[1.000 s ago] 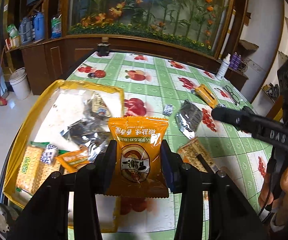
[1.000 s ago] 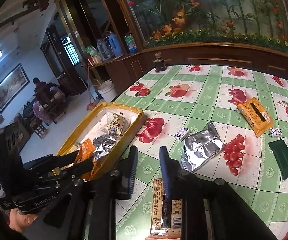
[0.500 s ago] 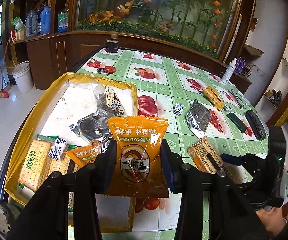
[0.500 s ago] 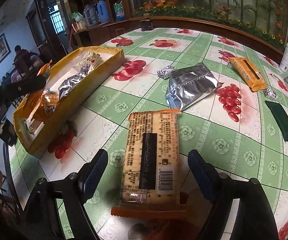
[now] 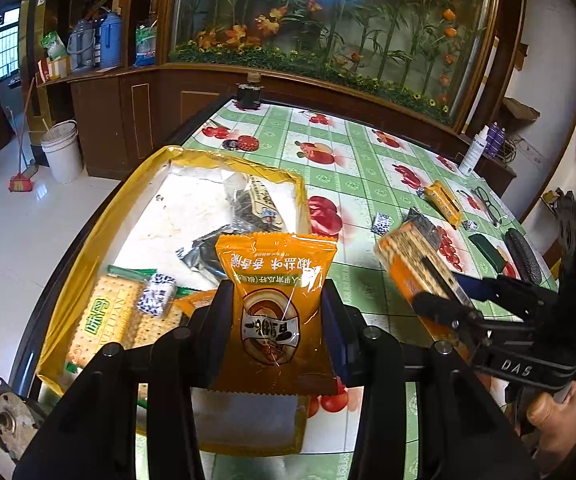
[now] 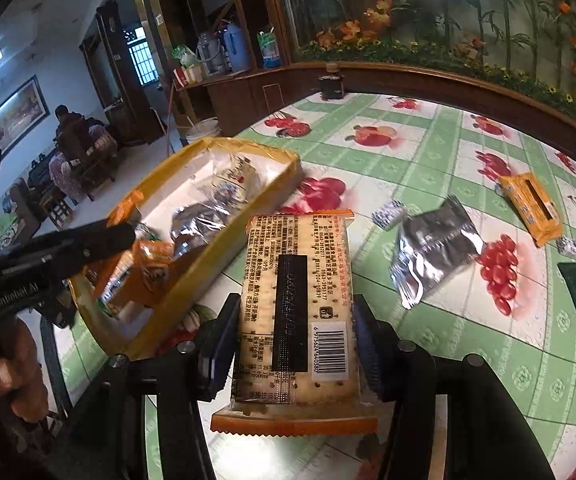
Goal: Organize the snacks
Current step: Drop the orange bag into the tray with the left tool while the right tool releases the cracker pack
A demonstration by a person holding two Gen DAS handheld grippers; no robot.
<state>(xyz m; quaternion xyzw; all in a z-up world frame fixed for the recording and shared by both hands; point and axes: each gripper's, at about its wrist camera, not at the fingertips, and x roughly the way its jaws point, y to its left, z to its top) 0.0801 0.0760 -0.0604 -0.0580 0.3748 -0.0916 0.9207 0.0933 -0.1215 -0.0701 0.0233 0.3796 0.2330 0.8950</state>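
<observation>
Both hand-held grippers are carrying a snack toward the yellow tray.

I am gripping an orange snack packet (image 5: pixel 276 304) in the left hand-held gripper (image 5: pixel 274 312), jaws closed on its sides, hanging above the near end of the yellow tray (image 5: pixel 88 248); the right hand-held gripper (image 6: pixel 294 336) is clamping a cracker pack (image 6: pixel 296 304) by its long edges, lifted over the tabletop (image 6: pixel 440 152) just beside the tray's wall. I am judging that each should be lowered flat into a bare patch of tray before letting go, one at a time so the two hand-held grippers are not colliding. Reading labels: the cracker pack is showing a barcode, roughly 6 975624 640380; a pack lying in the tray is reading "WEIDAN" (image 5: pixel 104 316); the gripper bodies are reading "DAS" and "GenRobot.AI". The orange packet's Chinese print is appearing upside down.
</observation>
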